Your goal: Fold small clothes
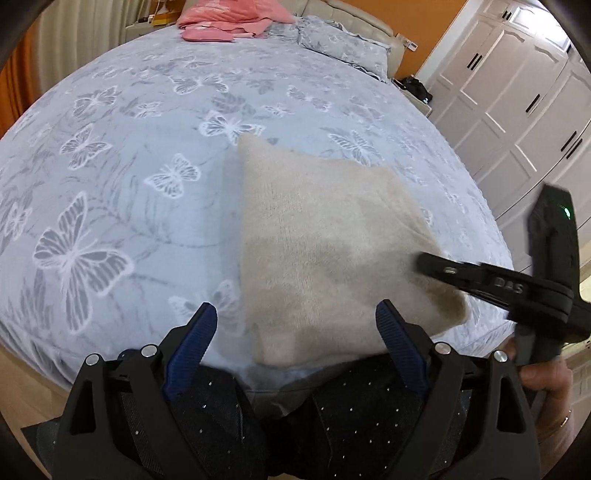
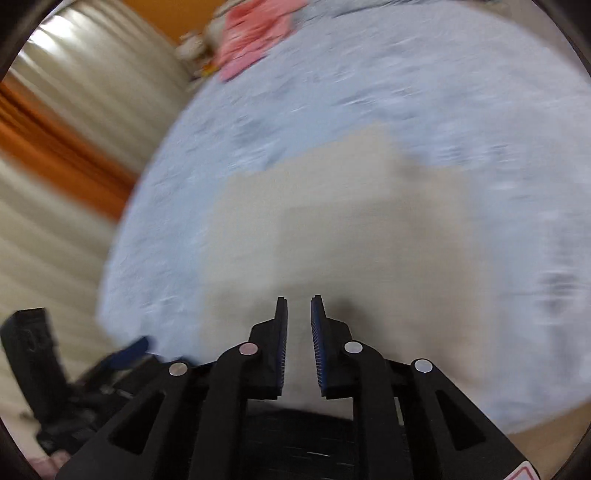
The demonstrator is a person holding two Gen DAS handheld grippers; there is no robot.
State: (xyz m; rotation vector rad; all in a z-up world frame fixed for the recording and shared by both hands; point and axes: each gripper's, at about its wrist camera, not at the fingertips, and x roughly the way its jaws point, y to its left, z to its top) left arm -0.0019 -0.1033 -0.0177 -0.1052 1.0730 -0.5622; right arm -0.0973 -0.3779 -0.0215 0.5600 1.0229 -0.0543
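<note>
The left tool (image 1: 295, 317) tilts steeply down over the near edge of the folded beige garment (image 1: 332, 251), its jaws wide apart and empty. The right tool (image 2: 298, 306) reaches over the garment's right edge, jaws a narrow gap apart, gripping nothing. The garment lies on the butterfly-print bed (image 1: 129, 166), pink clothes (image 1: 229, 18) far beyond it.
</note>
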